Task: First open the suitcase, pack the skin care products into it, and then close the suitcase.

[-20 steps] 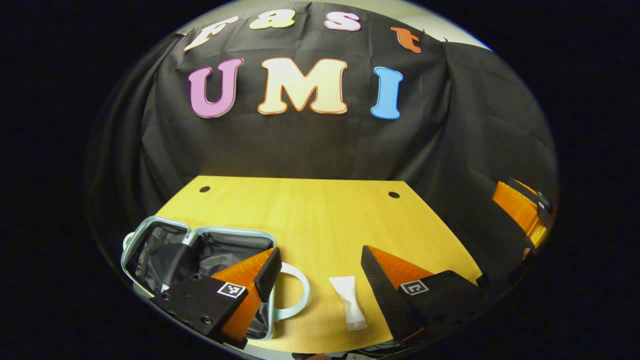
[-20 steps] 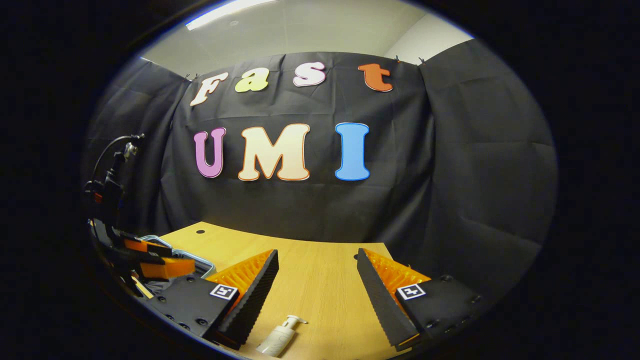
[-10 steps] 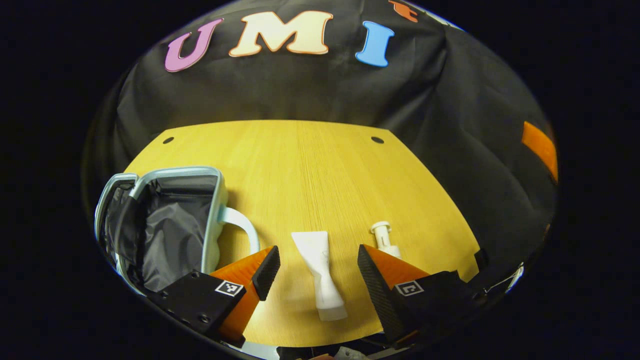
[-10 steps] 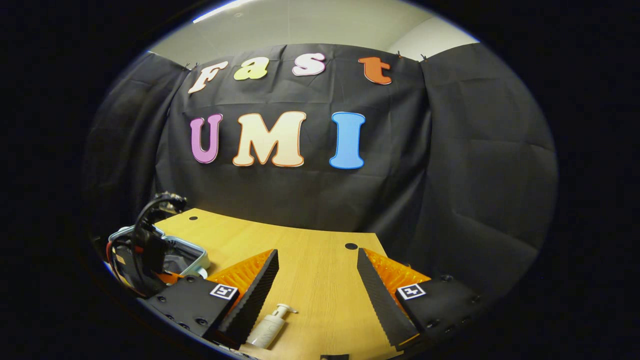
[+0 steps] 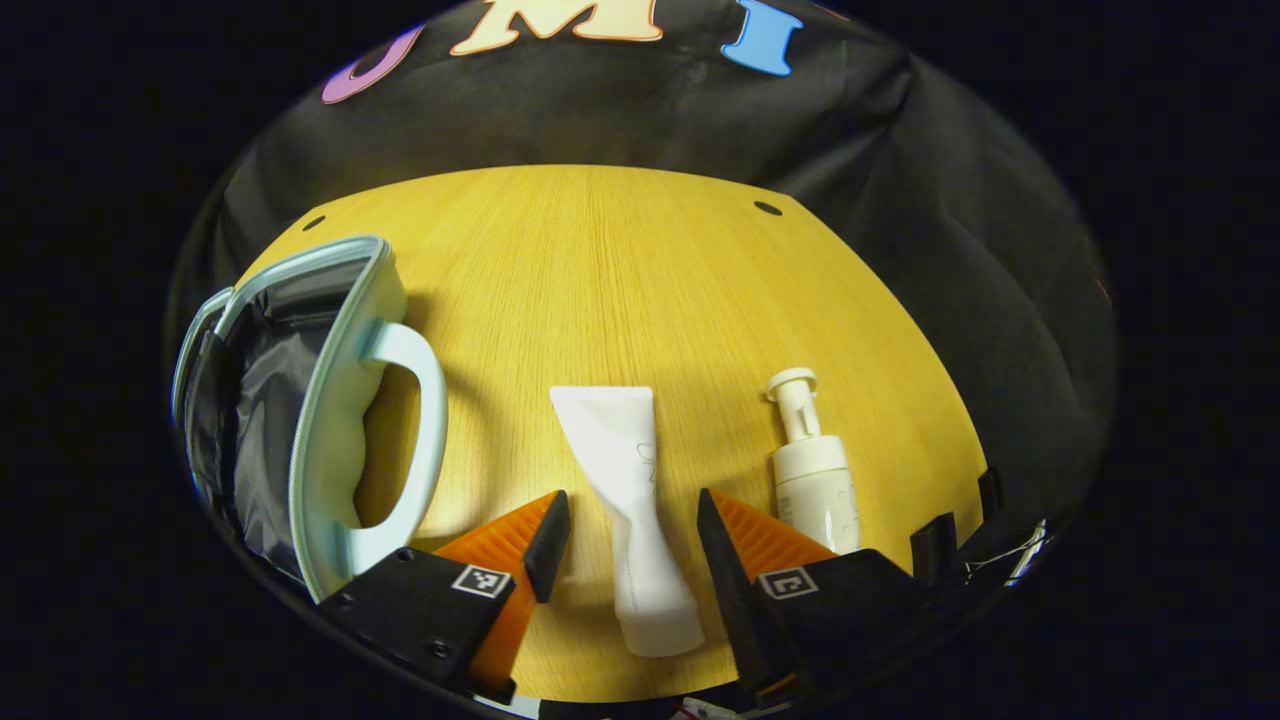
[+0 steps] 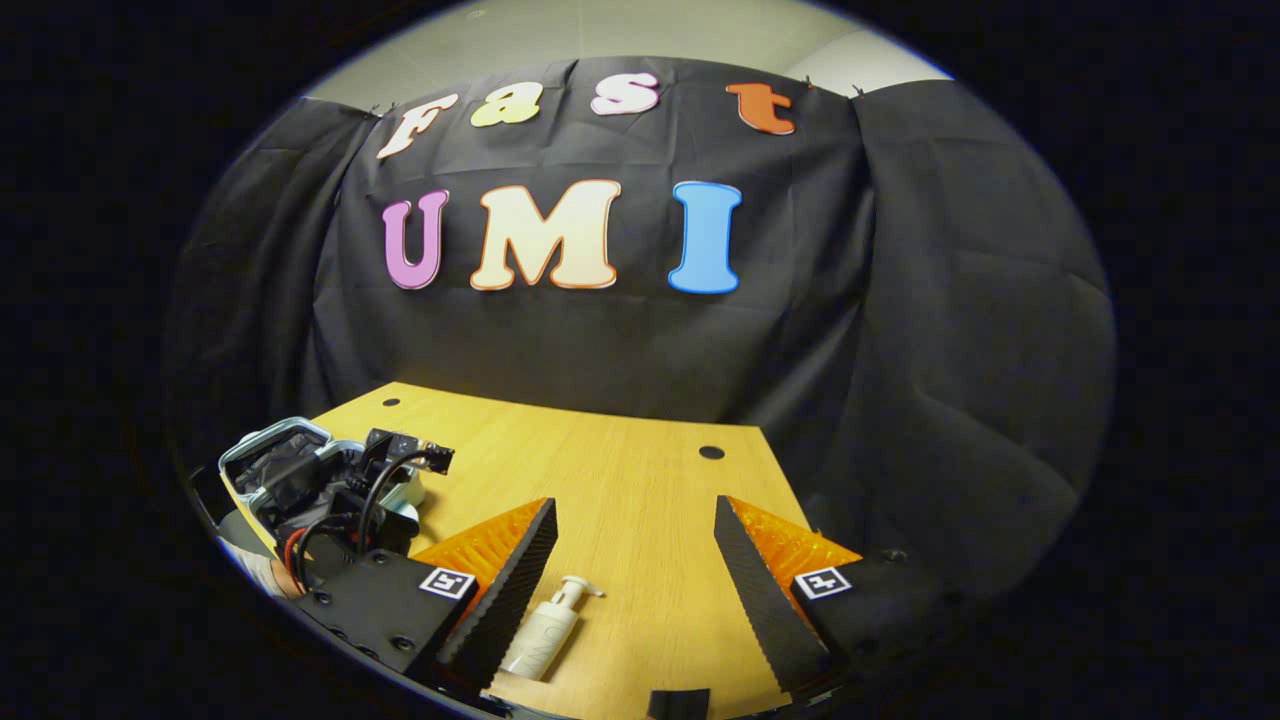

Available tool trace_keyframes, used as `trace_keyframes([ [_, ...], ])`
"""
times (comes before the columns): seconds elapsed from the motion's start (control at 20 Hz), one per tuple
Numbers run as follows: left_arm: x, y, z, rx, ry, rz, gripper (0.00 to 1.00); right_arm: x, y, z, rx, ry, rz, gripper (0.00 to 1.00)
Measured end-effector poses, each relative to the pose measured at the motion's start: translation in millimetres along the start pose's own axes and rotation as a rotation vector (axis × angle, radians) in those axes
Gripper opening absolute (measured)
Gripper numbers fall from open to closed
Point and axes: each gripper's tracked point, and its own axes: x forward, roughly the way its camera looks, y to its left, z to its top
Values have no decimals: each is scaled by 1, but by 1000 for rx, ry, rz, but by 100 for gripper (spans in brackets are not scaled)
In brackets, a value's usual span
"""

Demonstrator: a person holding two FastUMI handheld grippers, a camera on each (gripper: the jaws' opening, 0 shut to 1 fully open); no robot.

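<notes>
A pale blue suitcase point(image 5: 345, 440) lies open at the left of the wooden table point(image 5: 600, 280), its dark lining showing and its handle point(image 5: 425, 400) pointing right. A white tube point(image 5: 635, 500) lies flat on the table, cap end nearest me. My left gripper point(image 5: 630, 525) is open and straddles the tube's narrow part, with a gap on both sides. A white pump bottle point(image 5: 812, 480) lies just right of it. In the right gripper view the pump bottle point(image 6: 545, 630) lies beside the left finger of my open right gripper point(image 6: 635, 520), which holds nothing.
The right gripper view shows the left gripper's housing with its black cable point(image 6: 385, 480) in front of the suitcase point(image 6: 265, 450). Two round holes point(image 5: 768, 208) mark the table's far corners. Black cloth walls close in behind and on both sides.
My left gripper has tipped downward and moved over the tube, which now sits between its fingers; the fingers stand a little closer together. The right gripper's view has tilted down slightly.
</notes>
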Motion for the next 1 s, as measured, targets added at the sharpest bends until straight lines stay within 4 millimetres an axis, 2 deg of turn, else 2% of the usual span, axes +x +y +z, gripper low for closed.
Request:
trace_keyframes([
  [0.05,3,4,5,15,-34,2,65,1,4,-6,0,18,7,100],
  [0.1,5,3,5,18,-29,-1,59,4,8,-12,-3,40,18,100],
  [0.2,6,3,8,22,-45,-4,36,10,15,-22,0,75,35,100],
  [0.3,6,-1,10,27,-46,-25,22,17,21,-35,20,121,50,100],
  [0.4,8,-3,9,39,-34,-50,11,29,31,-66,50,231,70,100],
  [0.7,-24,-6,35,45,-102,-86,8,42,48,-136,102,456,97,100],
  [1.0,-67,10,66,31,-187,-83,8,51,72,-199,169,652,118,99],
])
